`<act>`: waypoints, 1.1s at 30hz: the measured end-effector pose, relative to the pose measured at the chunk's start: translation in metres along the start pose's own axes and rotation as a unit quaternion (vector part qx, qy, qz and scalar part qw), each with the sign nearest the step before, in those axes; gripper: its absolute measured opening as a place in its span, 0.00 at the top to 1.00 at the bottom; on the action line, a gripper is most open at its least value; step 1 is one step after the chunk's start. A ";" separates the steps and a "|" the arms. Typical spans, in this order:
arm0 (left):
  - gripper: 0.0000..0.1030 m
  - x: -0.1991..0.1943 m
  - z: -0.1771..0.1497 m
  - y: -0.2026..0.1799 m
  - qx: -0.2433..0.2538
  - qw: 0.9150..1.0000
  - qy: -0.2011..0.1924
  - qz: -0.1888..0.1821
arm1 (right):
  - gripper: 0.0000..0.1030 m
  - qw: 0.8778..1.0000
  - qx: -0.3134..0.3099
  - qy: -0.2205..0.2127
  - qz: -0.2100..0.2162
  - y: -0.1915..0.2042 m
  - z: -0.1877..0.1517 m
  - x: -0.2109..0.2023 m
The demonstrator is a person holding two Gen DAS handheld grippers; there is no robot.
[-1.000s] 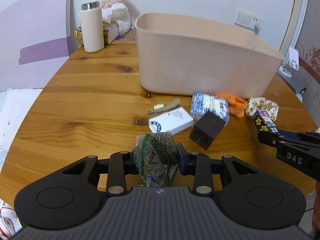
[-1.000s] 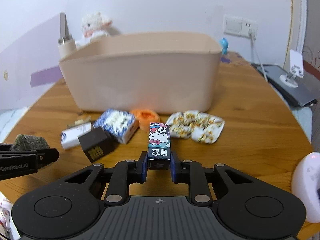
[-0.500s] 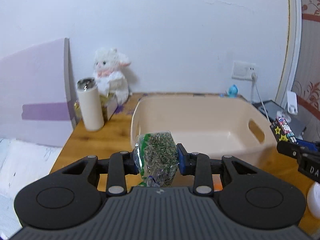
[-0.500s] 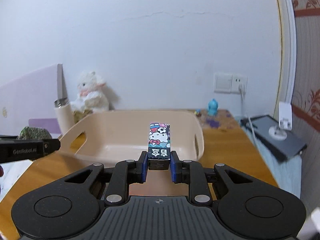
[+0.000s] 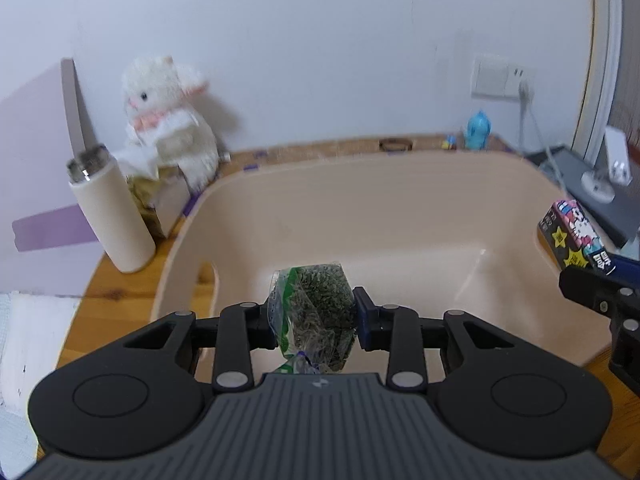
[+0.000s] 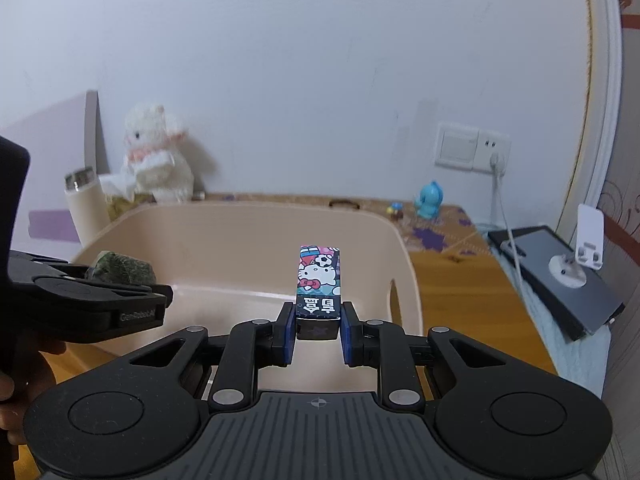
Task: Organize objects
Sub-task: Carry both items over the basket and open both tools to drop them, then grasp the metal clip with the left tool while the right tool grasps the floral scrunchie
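My left gripper (image 5: 316, 320) is shut on a clear bag of dark green dried leaves (image 5: 314, 312) and holds it over the open beige plastic bin (image 5: 400, 208). My right gripper (image 6: 317, 334) is shut on a small Hello Kitty box (image 6: 319, 288), held above the same bin (image 6: 240, 240) near its right end. The box also shows at the right edge of the left wrist view (image 5: 576, 240). The left gripper with the bag shows at the left of the right wrist view (image 6: 120, 272). The bin's inside looks bare.
A cream thermos (image 5: 108, 216) and a white plush lamb (image 5: 168, 120) stand left of the bin on the wooden table (image 6: 460, 288). A blue figurine (image 6: 430, 200) stands behind the bin. A tablet with a white stand (image 6: 560, 272) lies at right.
Both grippers have risen from the table with their objects and moved forward over the bin. The loose items on the table have dropped out of view.
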State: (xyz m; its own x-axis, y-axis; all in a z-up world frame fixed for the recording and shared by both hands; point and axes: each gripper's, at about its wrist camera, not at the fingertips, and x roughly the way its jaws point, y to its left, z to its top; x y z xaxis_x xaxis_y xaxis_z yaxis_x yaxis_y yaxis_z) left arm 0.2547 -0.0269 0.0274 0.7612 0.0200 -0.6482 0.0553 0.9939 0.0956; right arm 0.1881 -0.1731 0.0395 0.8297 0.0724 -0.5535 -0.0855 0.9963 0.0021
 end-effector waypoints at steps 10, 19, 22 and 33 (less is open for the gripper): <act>0.29 -0.007 -0.010 0.001 0.015 1.000 -0.005 0.006 | 0.39 1.000 -0.005 0.001 -0.009 -0.007 -0.011 0.001; 0.13 -0.061 -0.019 0.014 0.017 0.999 -0.046 0.004 | 0.21 0.999 -0.005 -0.031 -0.011 -0.009 -0.018 -0.047; 0.10 -0.073 -0.027 0.020 0.025 0.999 -0.045 0.004 | 0.10 0.999 -0.013 -0.026 -0.015 -0.008 -0.026 -0.056; 0.06 -0.074 -0.070 0.054 0.045 0.999 -0.011 0.022 | 0.06 0.996 -0.073 0.035 -0.028 0.002 -0.069 -0.048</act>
State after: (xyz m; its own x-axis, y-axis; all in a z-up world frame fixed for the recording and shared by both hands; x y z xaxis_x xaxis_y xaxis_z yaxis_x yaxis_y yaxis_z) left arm 0.1558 0.0325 0.0275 0.7782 0.0594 -0.6252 0.0797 0.9781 0.1921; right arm 0.1098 -0.1773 0.0085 0.7958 0.0084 -0.6055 -0.1239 0.9810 -0.1492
